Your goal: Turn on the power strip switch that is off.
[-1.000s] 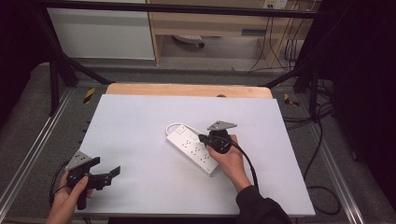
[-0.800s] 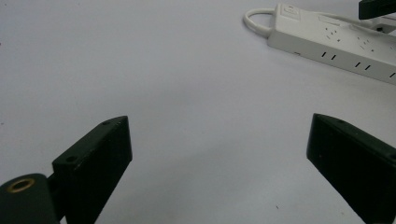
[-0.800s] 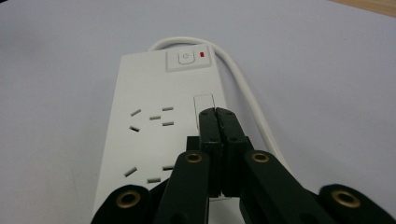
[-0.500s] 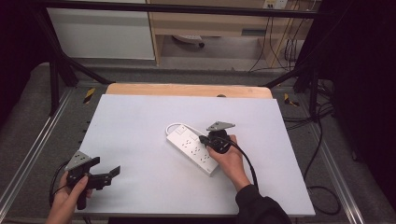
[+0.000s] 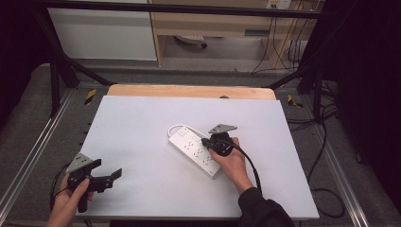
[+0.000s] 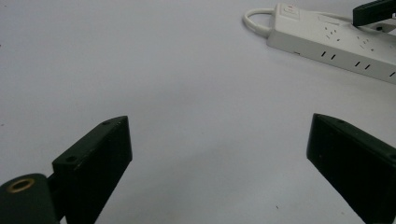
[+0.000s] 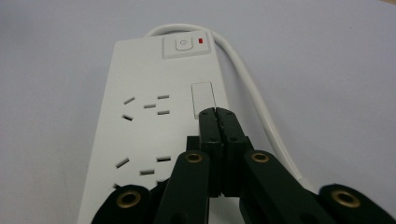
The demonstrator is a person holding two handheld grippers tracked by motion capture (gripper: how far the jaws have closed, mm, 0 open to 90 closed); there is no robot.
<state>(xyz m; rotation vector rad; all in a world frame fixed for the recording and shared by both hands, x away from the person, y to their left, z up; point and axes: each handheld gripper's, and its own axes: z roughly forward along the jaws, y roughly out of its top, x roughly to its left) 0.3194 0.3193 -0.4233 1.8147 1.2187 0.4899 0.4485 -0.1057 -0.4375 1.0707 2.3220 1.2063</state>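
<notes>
A white power strip (image 5: 198, 152) lies slanted at the middle of the white tabletop (image 5: 142, 123), its white cord (image 5: 176, 127) looped at the far end. My right gripper (image 5: 207, 141) is shut with nothing between its jaws, and their tips hover just above the strip. In the right gripper view the strip (image 7: 144, 126) runs away from me. The shut right gripper (image 7: 217, 115) points at a blank rectangle below the power button (image 7: 183, 45) and its red light (image 7: 201, 40). My left gripper (image 5: 107, 177) is open near the front left corner. In its own view, the left gripper (image 6: 219, 140) spans bare table, with the strip (image 6: 336, 42) far off.
A wooden table edge (image 5: 189, 91) shows behind the white top. Metal rails (image 5: 33, 156) run along both sides. Black cables (image 5: 326, 189) lie on the floor to the right. A cabinet and shelves (image 5: 203, 28) stand beyond the table.
</notes>
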